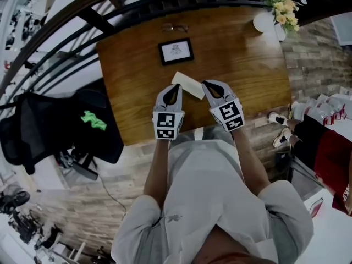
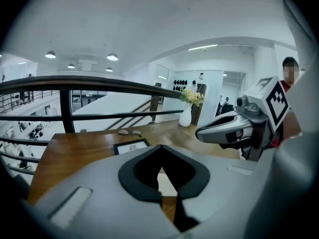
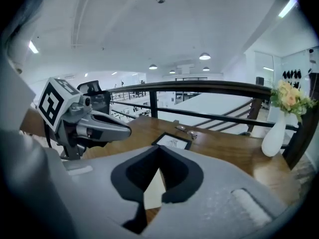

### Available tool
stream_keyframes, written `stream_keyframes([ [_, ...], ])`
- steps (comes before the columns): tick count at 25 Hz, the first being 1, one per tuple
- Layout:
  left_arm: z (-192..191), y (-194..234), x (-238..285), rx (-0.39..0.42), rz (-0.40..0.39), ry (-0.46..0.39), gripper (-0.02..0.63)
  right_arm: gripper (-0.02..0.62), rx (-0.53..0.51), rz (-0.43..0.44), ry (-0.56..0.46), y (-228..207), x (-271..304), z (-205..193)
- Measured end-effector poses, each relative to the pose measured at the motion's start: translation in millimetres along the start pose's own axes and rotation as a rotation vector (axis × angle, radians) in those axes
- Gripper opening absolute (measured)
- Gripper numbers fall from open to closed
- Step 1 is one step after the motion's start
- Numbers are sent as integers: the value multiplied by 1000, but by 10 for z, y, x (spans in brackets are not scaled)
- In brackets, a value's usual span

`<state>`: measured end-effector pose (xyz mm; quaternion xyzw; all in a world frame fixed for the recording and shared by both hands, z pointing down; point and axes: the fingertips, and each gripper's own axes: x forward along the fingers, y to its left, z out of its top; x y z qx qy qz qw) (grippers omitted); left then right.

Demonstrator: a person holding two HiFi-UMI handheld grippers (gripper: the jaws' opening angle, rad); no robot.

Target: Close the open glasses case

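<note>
So the person stands at the near edge of a brown wooden counter (image 1: 247,76) with a grey 2-jaw tool in each hand. The task's thing, a pale cream flat glasses case (image 1: 188,84), lies on the wood right between the 2 tool tips, just past them. From above it reads as a flat, spread-out slab, which fits a case lying open, but the hinge and lid edge are too small to make out.

The left tool (image 1: 172,90) has its jaws pressed together at the tips with nothing pinched. The cream patch seen through the cutout behind the tips is just the case on the counter beyond. Same deal for the right tool (image 1: 210,86): tips meeting, empty, case showing through the gap. Both are held low and angled inward, 1 on each side of the case. My guess is that's so 1 can steady the base while the other flips the lid, and closed tips would work fine for pushing.

Farther back sit a black-framed picture (image 1: 176,51), a pair of thin-rimmed glasses (image 1: 175,28) near the railing, and a white vase of yellow flowers (image 1: 278,15). All 3 are well apart from the case, so nothing blocks the lid.
</note>
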<state>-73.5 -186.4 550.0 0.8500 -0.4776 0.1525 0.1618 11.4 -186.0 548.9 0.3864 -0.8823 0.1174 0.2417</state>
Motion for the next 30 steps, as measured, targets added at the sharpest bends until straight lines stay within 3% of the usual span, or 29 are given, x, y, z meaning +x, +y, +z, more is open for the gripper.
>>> stream_keyframes([
  [11,748,-24,-511,66,29,-205,18,2,-35,-46,-229,83,-523,796],
  [30,1068,-63,-896,126,56,-305,18,2,-62,-70,-311,213,-769,1083],
])
